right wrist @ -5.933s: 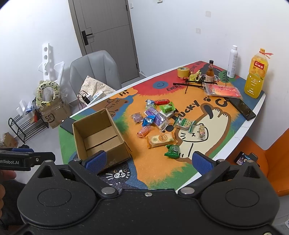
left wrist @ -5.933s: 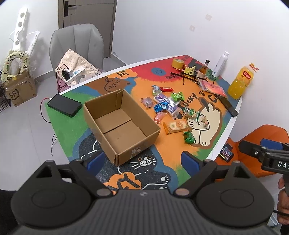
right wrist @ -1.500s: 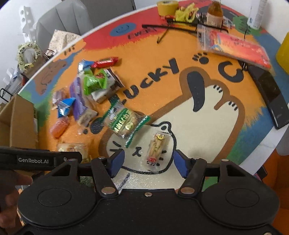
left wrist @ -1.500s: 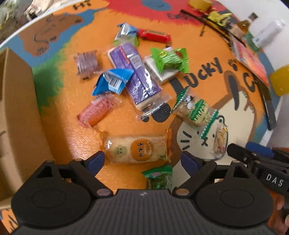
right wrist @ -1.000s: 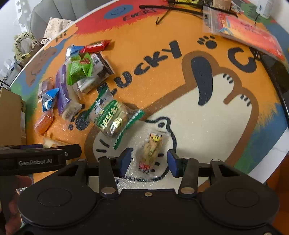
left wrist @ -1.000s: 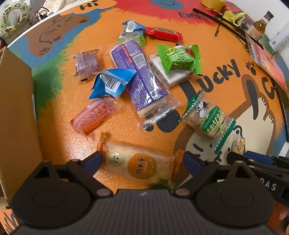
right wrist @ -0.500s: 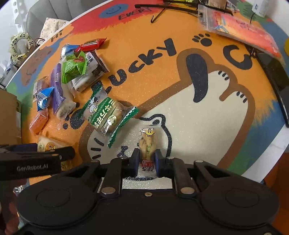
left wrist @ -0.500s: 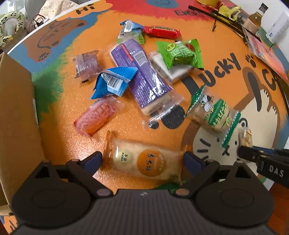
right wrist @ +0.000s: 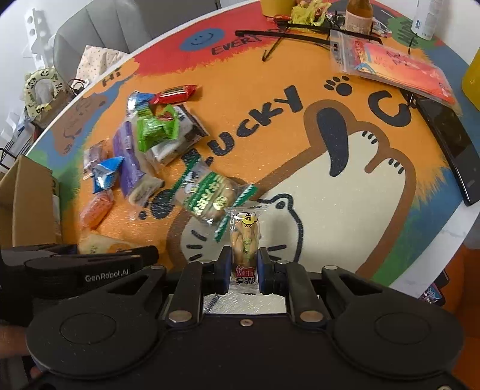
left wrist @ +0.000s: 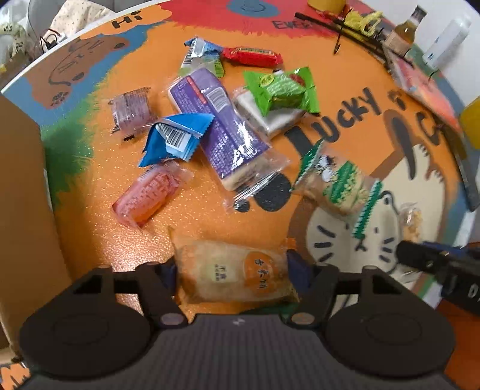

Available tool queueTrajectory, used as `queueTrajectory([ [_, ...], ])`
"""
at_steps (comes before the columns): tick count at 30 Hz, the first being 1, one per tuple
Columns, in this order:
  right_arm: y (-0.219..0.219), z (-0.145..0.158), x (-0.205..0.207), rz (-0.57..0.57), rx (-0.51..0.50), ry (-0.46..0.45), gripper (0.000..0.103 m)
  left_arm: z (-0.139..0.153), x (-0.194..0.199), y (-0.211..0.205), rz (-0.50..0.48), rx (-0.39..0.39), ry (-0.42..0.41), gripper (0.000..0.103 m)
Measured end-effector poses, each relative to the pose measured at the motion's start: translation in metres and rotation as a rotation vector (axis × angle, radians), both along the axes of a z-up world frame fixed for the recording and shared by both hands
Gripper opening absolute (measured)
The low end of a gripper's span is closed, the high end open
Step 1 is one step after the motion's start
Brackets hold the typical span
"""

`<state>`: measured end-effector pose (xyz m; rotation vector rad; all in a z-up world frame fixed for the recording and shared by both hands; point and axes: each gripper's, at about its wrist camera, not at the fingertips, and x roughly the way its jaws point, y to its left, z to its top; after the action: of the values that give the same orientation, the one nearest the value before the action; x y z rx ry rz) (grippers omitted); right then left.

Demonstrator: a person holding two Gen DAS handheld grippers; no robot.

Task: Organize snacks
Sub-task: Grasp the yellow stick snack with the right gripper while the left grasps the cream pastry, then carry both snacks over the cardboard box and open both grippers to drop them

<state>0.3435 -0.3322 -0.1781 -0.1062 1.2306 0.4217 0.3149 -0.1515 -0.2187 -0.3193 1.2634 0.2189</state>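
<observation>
- Writing on the surface [right wrist: 345, 228] mat: "LUCKY", "Hi", "EVER…" (cut off) beside a blue smiley, plus paw prints and a cartoon cat face.
- Left gripper [left wrist: 231, 270] body seen from right wrist view reads "GenRobot.AI"; right gripper [right wrist: 243, 264] body seen from left view shows only "D…", rest cut off.
- Right gripper: clamped on the small clear snack pack [right wrist: 244, 237], yellow cartoon face on top, red label w/ characters at the bottom end, too small to read. Pack stands upright between the pads, above the cat drawing.
- Left gripper: jaws have just been closing; pads now against both ends of the rice cracker pack [left wrist: 234, 273] w/ orange round label and Chinese characters; pack lies on the orange mat, pic blurred here.
- Green-white striped pack [right wrist: 207, 198] w/ Chinese text and gold seal lies just left of the small clear snack pack.
- Pile further back: purple pack [left wrist: 219, 126] w/ barcode, blue sachet [left wrist: 174, 138] w/ barcode on its edge, green pack [left wrist: 282, 90], red bar [left wrist: 252, 55], pink pack [left wrist: 147, 198], small purple wrapper [left wrist: 130, 112].
- Cardboard box [left wrist: 21, 210] at left edge, near the pile.
- Far side: tape roll [right wrist: 277, 6], brown bottle [right wrist: 358, 15], red packet in clear bag [right wrist: 396, 64], black phone [right wrist: 450, 144].
</observation>
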Motion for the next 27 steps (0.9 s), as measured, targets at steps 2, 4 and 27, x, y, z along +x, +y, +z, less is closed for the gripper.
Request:
queueTrajectory([
  [2, 0.005, 0.006, -0.006, 0.003, 0.000, -0.013, 0.016, 0.010, -0.005, 0.003, -0.006, -0.013, -0.031, 0.051],
  [4, 0.010, 0.011, -0.011, -0.001, 0.012, -0.021, 0.016, 0.020, -0.009, 0.008, 0.003, -0.047, -0.045, 0.032],
  [27, 0.106, 0.086, -0.083, 0.060, 0.137, -0.160, 0.016, 0.132, -0.079, 0.092, 0.012, -0.089, -0.275, 0.021],
])
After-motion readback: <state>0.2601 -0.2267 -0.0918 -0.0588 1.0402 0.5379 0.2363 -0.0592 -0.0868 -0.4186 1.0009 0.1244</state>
